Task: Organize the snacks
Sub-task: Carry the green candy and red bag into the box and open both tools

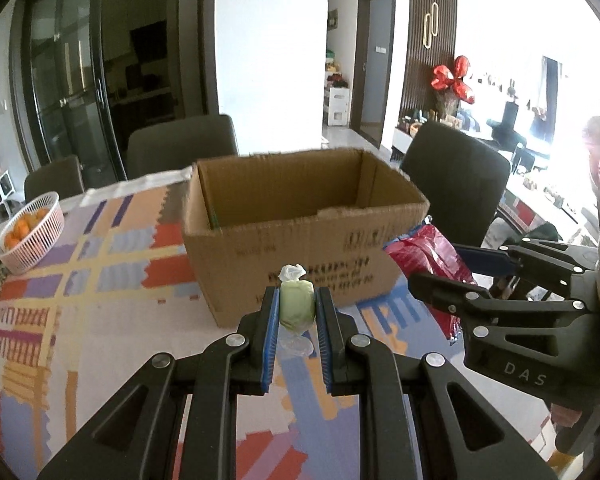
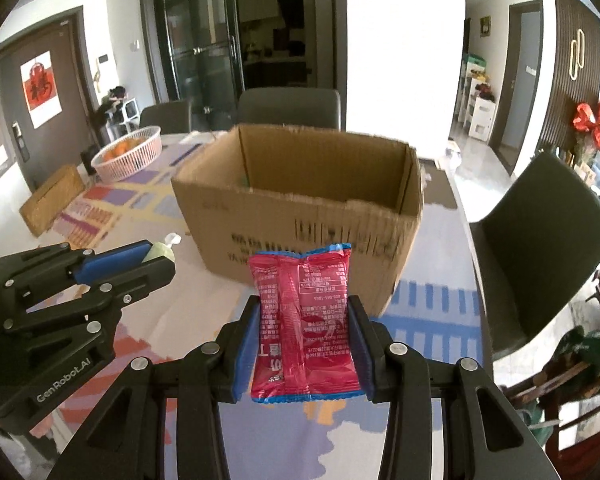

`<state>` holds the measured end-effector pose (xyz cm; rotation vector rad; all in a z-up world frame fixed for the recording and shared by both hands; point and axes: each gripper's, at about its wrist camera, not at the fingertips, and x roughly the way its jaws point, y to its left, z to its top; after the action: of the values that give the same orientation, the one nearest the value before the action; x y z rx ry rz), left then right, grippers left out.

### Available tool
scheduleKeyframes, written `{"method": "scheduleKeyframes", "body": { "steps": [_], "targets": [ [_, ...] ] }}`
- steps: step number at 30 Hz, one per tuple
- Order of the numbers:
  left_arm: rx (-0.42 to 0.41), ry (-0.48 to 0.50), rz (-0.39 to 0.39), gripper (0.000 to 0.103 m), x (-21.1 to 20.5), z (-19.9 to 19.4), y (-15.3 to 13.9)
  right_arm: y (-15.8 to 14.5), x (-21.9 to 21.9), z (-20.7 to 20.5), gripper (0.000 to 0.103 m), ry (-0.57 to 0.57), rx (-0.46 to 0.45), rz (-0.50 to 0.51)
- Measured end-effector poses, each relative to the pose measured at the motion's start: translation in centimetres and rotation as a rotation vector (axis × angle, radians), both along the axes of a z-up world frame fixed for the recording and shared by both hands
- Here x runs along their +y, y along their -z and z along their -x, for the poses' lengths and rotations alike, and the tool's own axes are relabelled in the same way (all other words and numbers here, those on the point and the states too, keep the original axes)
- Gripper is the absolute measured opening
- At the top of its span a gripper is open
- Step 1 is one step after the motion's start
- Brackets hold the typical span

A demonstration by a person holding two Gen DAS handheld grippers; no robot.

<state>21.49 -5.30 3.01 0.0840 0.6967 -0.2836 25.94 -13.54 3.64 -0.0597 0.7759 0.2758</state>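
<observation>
Green wrapped sweet [image 1: 297, 306] pinched in my left gripper [image 1: 297, 312]; red snack packet [image 2: 305, 320] clamped in my right gripper [image 2: 305, 334]; cardboard box [image 2: 300, 216] beyond, on counter [image 1: 80, 320].

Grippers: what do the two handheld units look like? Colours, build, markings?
Both match: the left gripper and right gripper are black plastic linkage frames with triangular cut-outs and silver pivot pins. The fingers carry ribbed blue pads. The left body reads "GenRobot.AI" in the right wrist view; the right body reads "DAS". No cables visible.

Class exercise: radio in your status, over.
Left gripper shut on green candy. Right gripper shut on red packet. Cardboard box open ahead, path clear.
</observation>
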Motion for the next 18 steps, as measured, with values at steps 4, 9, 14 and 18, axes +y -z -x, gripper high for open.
{"method": "scheduleKeyframes", "body": {
  "steps": [4,9,14,18],
  "targets": [
    [-0.011,0.020,-0.005,0.019,0.1,-1.3,-1.3,-1.4,0.0,-1.1,0.042,0.012,-0.023,-0.012],
    [-0.037,0.023,-0.015,0.019,-0.1,-2.9,-2.9,-3.0,-0.1,-2.7,0.042,0.026,-0.041,-0.031],
    [-0.045,0.016,-0.014,0.019,0.3,-5.3,-4.2,-4.4,-0.2,-5.0,0.042,0.041,-0.055,-0.031],
    [-0.037,0.016,-0.029,0.019,0.5,-7.5,-4.7,-5.4,-0.2,-6.8,0.042,0.049,-0.060,-0.026]
  ]
}}
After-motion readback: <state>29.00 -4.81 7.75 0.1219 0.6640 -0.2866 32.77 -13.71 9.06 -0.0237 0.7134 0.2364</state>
